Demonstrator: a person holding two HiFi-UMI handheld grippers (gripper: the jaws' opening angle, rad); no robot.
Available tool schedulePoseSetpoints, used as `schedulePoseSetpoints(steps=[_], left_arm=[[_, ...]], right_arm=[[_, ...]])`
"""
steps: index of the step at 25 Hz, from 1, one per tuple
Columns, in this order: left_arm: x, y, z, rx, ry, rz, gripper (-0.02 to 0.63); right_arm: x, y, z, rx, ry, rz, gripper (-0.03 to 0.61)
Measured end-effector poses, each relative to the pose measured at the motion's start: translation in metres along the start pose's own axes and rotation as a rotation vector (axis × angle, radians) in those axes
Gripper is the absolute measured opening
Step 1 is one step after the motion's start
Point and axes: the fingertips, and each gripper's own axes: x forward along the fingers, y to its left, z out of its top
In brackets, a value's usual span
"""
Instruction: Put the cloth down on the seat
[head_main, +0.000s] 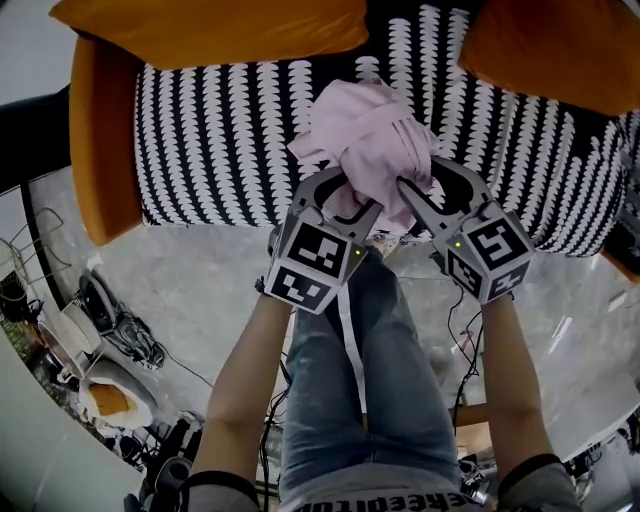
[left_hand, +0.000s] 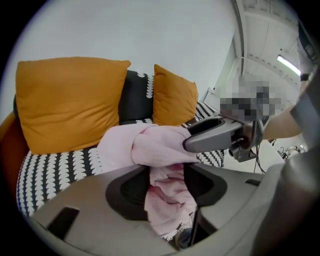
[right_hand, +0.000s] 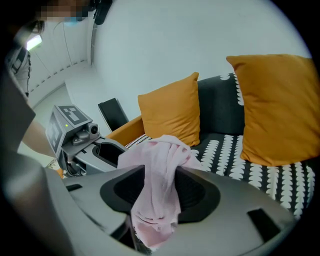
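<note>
Nearest me, the left gripper (left_hand: 165, 168) and right gripper (right_hand: 160, 172) each had their jaws pinching a fold of the pink cloth (head_main: 370, 130). I judged its loose hem could snag a jaw on release and drag the bundle off the front edge. The cloth bunched between and beyond both jaws, over the front of the patterned seat (head_main: 220, 150).

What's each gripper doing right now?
Left gripper: closed on the pink cloth.
Right gripper: closed on it too.
</note>
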Motion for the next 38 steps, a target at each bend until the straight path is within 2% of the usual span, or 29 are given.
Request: schedulePoseSetpoints(steps=[2,7,9,14,19,25,32,38], left_arm=[[0.000,-0.001,-0.001,0.002,-0.033,0.012,0.190],[0.005,-0.006,-0.017,0.020,-0.079,0.036,0.169],[0.009,-0.004,-0.023,0.034,-0.082,0.063,0.115],[-0.005,-0.005,-0.011,0.064,-0.105,0.099,0.039],[-0.040,-0.019,0.011,0.075,-0.145,0.084,0.023],[-0.020,-0.027,-0.010,0.145,-0.151,0.084,0.023],[-0.069,-0.051,0.037,0.186,-0.196,0.023,0.023],[-0.111,-0.077,0.053,0.235,-0.203,-0.017,0.023]], right_arm=[[0.001,0.002,-0.009,0.000,-0.010,0.008,0.181],[0.004,0.011,-0.041,-0.010,-0.034,0.013,0.127],[0.007,0.010,-0.050,-0.018,-0.041,0.010,0.087],[-0.006,0.016,-0.036,-0.047,-0.076,-0.005,-0.005],[-0.032,0.045,-0.006,-0.055,-0.105,0.002,-0.006],[-0.024,0.042,-0.032,-0.034,-0.188,0.016,-0.006],[-0.068,0.070,0.028,-0.017,-0.267,-0.038,-0.006],[-0.108,0.104,0.045,0.010,-0.316,-0.076,-0.006]])
